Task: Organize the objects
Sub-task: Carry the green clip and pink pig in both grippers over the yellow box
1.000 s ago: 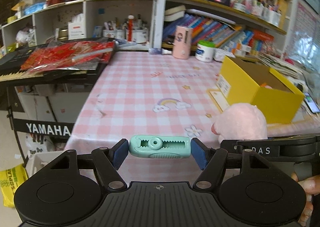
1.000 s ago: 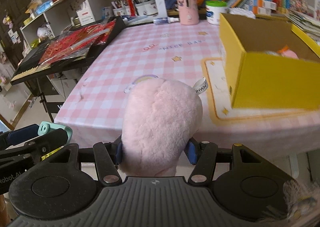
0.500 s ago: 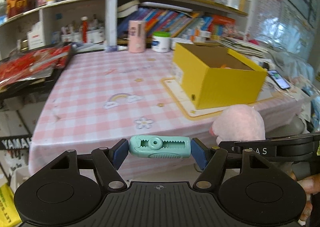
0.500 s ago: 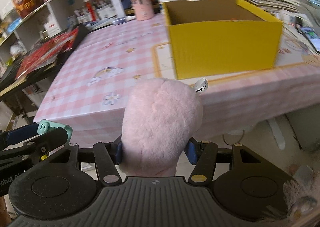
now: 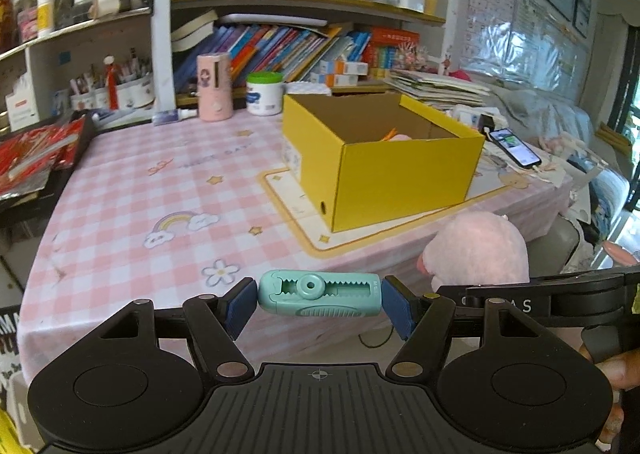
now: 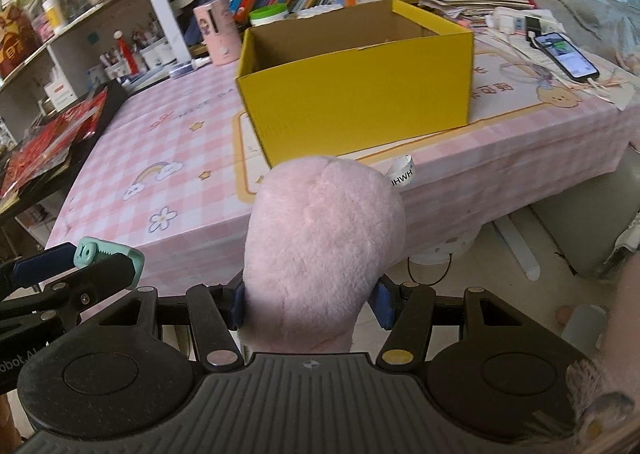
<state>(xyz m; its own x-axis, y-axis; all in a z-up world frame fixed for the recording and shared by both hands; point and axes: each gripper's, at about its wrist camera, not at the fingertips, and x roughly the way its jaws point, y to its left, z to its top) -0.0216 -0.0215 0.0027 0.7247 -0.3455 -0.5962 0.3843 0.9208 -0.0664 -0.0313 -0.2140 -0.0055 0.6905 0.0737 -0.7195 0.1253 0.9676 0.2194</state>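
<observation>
— We see soft daylight here, coming from the right; the window [image 5: 634, 102] glares pale at the left wrist view's edge.

— And we get strong fisheye bending — shelves [image 5: 304, 2] curve, corners go black.

— The yellow box [image 6: 356, 94] is evenly lit, its inside shaded. The phone [image 6: 566, 54] screen glows.

— We find the centre sharp; the right wrist view's lower right rim smears.

Open-topped yellow cardboard box [image 6: 356, 82] stands on pink checked tablecloth [image 5: 132, 206]; bare cloth left of it. Black smartphone [image 6: 566, 54] and papers crowd its right.
</observation>
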